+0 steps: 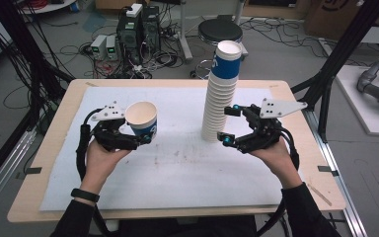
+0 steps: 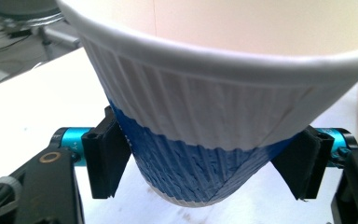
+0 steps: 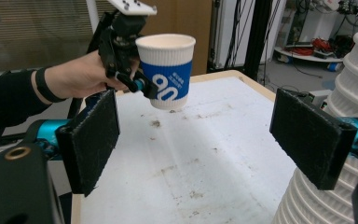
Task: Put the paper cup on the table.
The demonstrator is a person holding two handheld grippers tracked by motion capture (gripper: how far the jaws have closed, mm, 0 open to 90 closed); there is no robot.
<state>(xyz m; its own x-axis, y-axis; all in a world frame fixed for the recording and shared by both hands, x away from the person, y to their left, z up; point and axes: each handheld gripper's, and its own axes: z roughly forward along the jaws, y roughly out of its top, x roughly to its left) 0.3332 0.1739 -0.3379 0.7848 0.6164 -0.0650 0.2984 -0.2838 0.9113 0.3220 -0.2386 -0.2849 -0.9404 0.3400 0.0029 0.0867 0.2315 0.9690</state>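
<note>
A single white-and-blue paper cup (image 1: 142, 118) (image 2: 214, 116) (image 3: 166, 70) hangs upright a little above the white mat (image 1: 177, 163), on the left side. My left gripper (image 1: 143, 130) (image 2: 205, 168) (image 3: 137, 84) is shut on its blue lower band, one black pad (image 2: 105, 158) on each side. A tall stack of the same cups (image 1: 220, 94) (image 3: 354, 93) stands on the mat right of centre. My right gripper (image 1: 228, 123) (image 3: 200, 140) is open just to the right of the stack's base, nothing between its pads (image 3: 91, 140).
The mat covers a wooden table (image 1: 54, 148) and carries small dark specks. Beyond the far edge are a black stool (image 1: 220, 30), computer boxes (image 1: 138, 29) and cables on the floor. Black frame posts (image 1: 335, 59) stand at the right.
</note>
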